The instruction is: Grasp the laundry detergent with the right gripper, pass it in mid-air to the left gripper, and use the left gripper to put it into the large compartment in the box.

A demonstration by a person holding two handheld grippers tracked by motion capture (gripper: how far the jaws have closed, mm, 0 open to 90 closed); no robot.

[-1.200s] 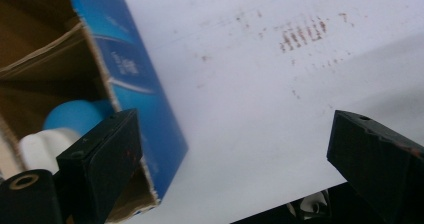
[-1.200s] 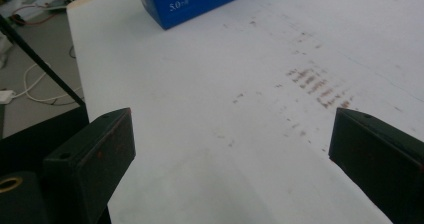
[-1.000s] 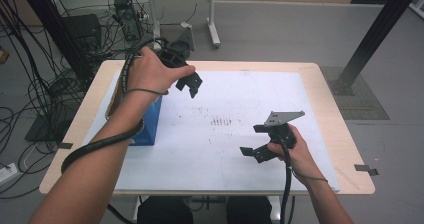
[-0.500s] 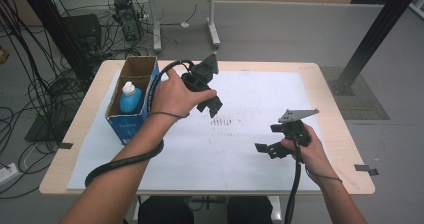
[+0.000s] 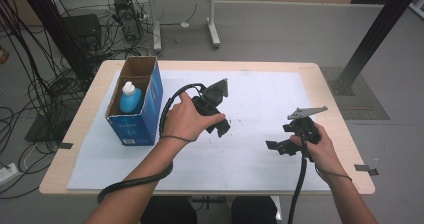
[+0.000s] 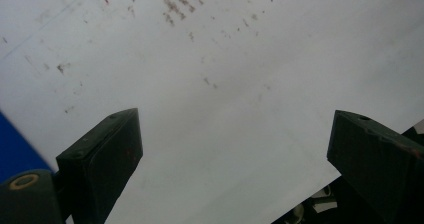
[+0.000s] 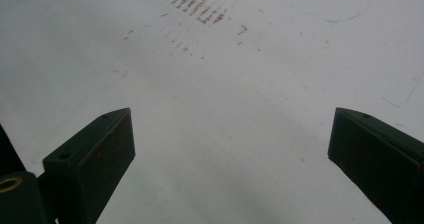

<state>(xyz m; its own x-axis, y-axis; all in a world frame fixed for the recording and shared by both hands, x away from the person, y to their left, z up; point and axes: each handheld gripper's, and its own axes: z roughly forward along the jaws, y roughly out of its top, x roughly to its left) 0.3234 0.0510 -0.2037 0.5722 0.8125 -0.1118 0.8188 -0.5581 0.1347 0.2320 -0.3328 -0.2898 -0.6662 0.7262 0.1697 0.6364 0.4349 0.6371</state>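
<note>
Clearly the left gripper [image 5: 220,126], jaws spread wide and empty, is the nearer one to the upright blue bottle [image 5: 130,99] in the blue box [image 5: 150,96] at its nine o'clock, the right gripper [image 5: 280,145] equally spread far off.

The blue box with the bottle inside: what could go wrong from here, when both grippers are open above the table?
1. The blue box stands near the table's left edge; a push from the left gripper could slide it off.
2. The bottle sits deep between cardboard walls, so open jaws may catch the rim.
3. The left gripper's cable loops beside the box and might snag it.
</note>
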